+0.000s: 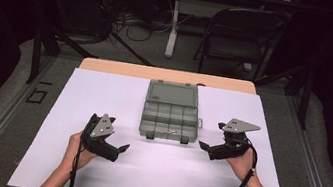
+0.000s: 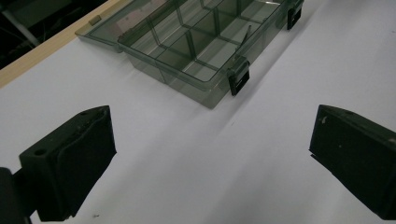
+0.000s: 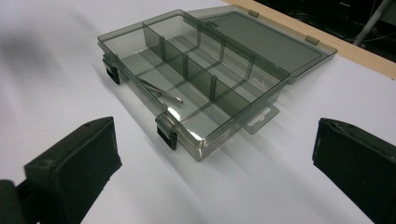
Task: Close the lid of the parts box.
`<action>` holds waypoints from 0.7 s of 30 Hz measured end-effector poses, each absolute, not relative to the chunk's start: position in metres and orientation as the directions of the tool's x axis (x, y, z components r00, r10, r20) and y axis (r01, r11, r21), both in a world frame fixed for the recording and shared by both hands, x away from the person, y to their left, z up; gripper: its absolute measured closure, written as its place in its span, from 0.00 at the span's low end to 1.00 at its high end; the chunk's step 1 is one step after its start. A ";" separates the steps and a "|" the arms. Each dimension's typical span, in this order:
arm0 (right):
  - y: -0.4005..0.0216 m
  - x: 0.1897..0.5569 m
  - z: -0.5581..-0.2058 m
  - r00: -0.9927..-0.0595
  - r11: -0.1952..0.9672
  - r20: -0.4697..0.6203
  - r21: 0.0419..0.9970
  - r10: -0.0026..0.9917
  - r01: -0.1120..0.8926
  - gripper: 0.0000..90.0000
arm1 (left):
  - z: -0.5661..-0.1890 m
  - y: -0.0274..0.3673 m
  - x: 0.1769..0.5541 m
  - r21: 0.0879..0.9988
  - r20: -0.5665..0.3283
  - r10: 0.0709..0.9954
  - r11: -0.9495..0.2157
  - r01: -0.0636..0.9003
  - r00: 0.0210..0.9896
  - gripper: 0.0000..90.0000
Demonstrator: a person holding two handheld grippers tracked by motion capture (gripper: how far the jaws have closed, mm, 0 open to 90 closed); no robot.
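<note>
A smoky transparent organizer box (image 1: 169, 120) sits mid-table, its lid (image 1: 173, 94) laid open flat behind it. Several divided compartments show inside; a thin metal pin (image 1: 169, 133) lies in a front one. My left gripper (image 1: 109, 135) is held open at the box's near left, nothing between its jaws. My right gripper (image 1: 212, 135) is open at the box's near right, also holding nothing. In the left gripper view the box (image 2: 201, 42) and pin (image 2: 246, 35) lie ahead of the gripper (image 2: 212, 154). In the right gripper view the box (image 3: 196, 79) and pin (image 3: 161, 91) lie beyond the gripper (image 3: 215, 154).
A white sheet (image 1: 103, 93) covers the wooden table (image 1: 167, 75). Black latches (image 2: 239, 81) hang on the box's front wall. Behind the table stand a folding chair (image 1: 242, 34) and a desk leg with cables on the floor.
</note>
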State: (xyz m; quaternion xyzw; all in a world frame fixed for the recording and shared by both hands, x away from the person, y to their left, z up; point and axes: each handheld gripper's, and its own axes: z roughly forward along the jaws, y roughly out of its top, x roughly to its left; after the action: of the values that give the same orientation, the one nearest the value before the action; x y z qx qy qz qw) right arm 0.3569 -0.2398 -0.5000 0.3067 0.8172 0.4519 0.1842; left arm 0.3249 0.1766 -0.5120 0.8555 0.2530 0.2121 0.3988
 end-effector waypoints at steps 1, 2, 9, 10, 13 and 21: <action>-0.240 0.357 -0.500 -0.744 0.402 -0.023 0.852 0.668 0.335 0.00 | -0.510 0.176 0.327 0.787 0.160 0.594 -0.559 0.261 0.788 0.00; -0.241 0.356 -0.499 -0.744 0.404 -0.025 0.852 0.668 0.334 0.00 | -0.509 0.175 0.329 0.787 0.158 0.591 -0.559 0.260 0.791 0.00; -0.249 0.357 -0.501 -0.728 0.386 -0.012 0.854 0.686 0.349 0.00 | -0.502 0.166 0.341 0.775 0.171 0.555 -0.586 0.236 0.814 0.00; -0.250 0.357 -0.501 -0.727 0.382 -0.010 0.855 0.687 0.350 0.00 | -0.501 0.164 0.343 0.774 0.171 0.552 -0.587 0.235 0.816 0.00; -0.251 0.357 -0.502 -0.726 0.384 -0.011 0.854 0.687 0.351 0.00 | -0.498 0.160 0.349 0.771 0.172 0.537 -0.595 0.226 0.825 0.00; -0.249 0.357 -0.505 -0.731 0.394 -0.010 0.847 0.682 0.356 0.00 | -0.491 0.149 0.365 0.771 0.166 0.481 -0.608 0.191 0.861 0.00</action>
State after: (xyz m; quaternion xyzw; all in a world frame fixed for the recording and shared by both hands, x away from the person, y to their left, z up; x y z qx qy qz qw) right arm 0.3575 -0.2491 -0.5049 0.3187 0.8150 0.4486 0.1817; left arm 0.3649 0.1495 -0.4914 0.8780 0.1915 0.1814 0.3993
